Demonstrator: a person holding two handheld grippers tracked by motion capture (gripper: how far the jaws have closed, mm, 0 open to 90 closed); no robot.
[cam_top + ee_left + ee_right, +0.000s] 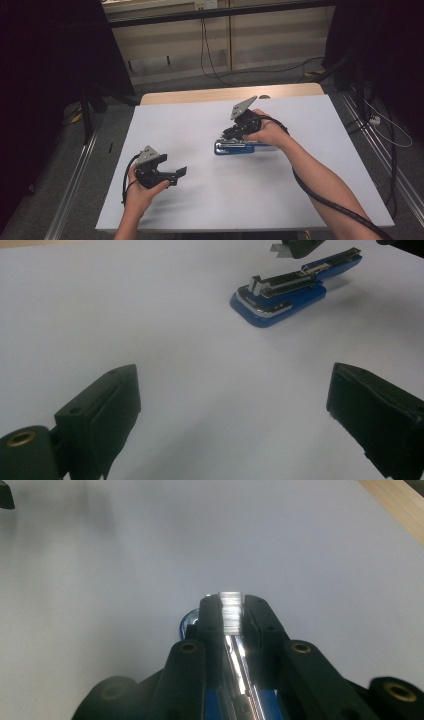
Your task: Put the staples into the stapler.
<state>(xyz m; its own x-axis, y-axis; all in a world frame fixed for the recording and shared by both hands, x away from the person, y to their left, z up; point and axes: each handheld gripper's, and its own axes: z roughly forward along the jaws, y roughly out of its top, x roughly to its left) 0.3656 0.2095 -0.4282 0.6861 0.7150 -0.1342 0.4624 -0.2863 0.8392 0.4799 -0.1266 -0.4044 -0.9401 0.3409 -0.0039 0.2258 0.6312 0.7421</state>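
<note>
No readable text, labels, brands, numbers or signs anywhere on the table surface, tools or background.

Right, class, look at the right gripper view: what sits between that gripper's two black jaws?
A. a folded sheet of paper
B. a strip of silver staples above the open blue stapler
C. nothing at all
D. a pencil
B: in the right gripper view the right gripper has its jaws closed on a strip of staples, with the blue stapler open on the white table beneath it.
</note>
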